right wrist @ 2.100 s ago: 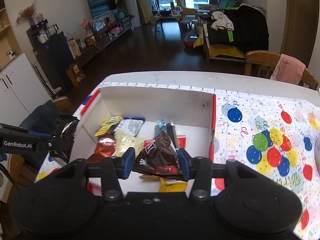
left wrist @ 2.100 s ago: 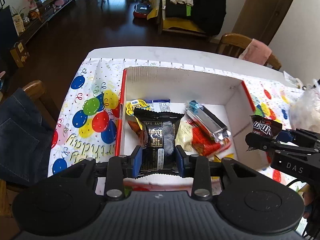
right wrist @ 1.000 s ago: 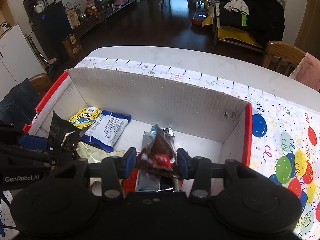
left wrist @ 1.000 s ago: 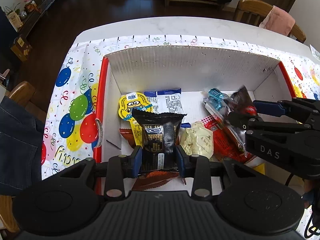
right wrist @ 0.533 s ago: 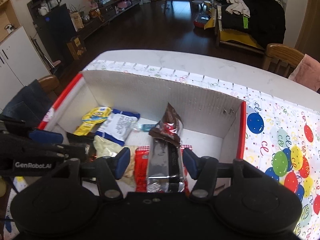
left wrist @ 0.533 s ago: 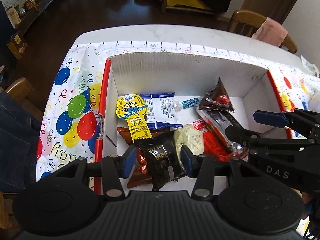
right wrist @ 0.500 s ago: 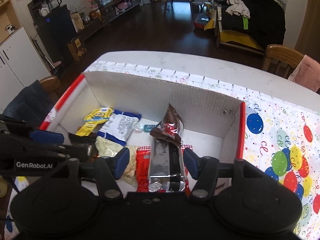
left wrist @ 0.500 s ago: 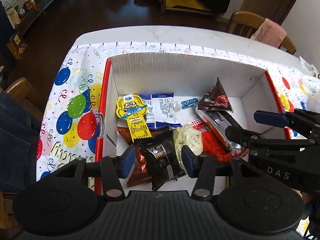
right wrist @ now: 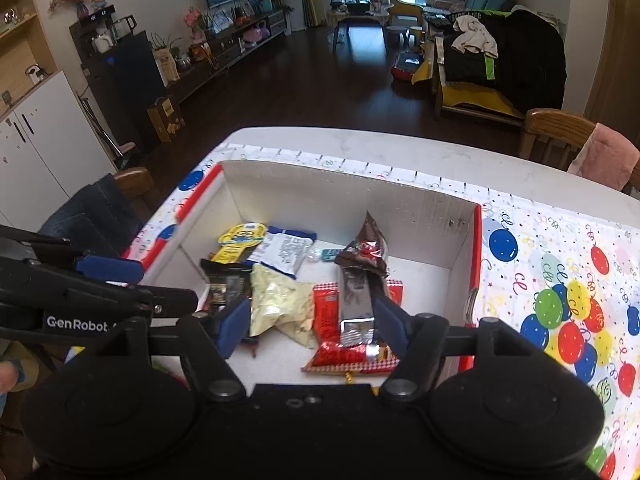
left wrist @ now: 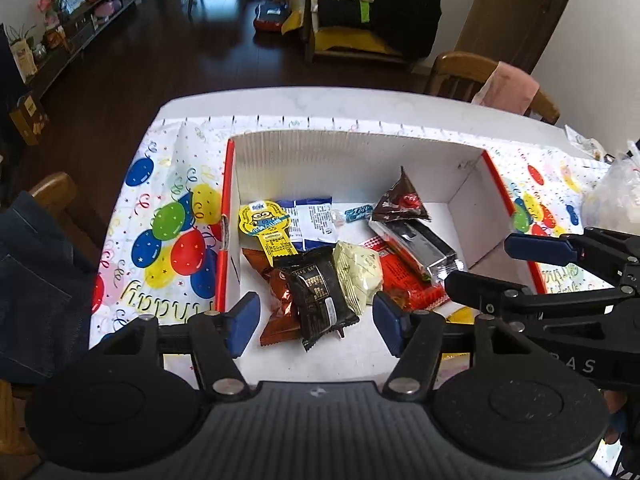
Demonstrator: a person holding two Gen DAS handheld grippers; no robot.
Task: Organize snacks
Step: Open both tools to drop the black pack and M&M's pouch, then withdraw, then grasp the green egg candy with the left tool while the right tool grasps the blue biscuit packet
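A white cardboard box (left wrist: pixel 352 168) (right wrist: pixel 320 200) with red rims holds several snack packets. The black packet (left wrist: pixel 320 292) (right wrist: pixel 226 284) lies on an orange foil packet (left wrist: pixel 276 292), beside a cream one (left wrist: pixel 358 272) (right wrist: pixel 280 300). The brown candy packet (left wrist: pixel 402 204) (right wrist: pixel 366 248) rests on a silver bar (left wrist: pixel 416 246) (right wrist: pixel 356 296) over a red packet (left wrist: pixel 404 280) (right wrist: pixel 332 320). My left gripper (left wrist: pixel 316 322) (right wrist: pixel 160 284) hovers above the black packet, its jaws opening and touching nothing. My right gripper (right wrist: pixel 312 322) (left wrist: pixel 478 262) hangs over the silver bar, jaws also opening and empty.
A yellow cartoon packet (left wrist: pixel 264 222) and a blue-white packet (left wrist: pixel 312 220) lie at the box's back left. The balloon tablecloth (left wrist: pixel 172 232) (right wrist: pixel 560 280) covers the table. A clear plastic bag (left wrist: pixel 612 196) sits at the right. Wooden chairs (right wrist: pixel 552 132) (left wrist: pixel 52 192) stand around.
Both grippers let go and spread their jaws, then drew back and up. The black packet fell onto the orange foil one; the brown packet dropped onto the silver bar.
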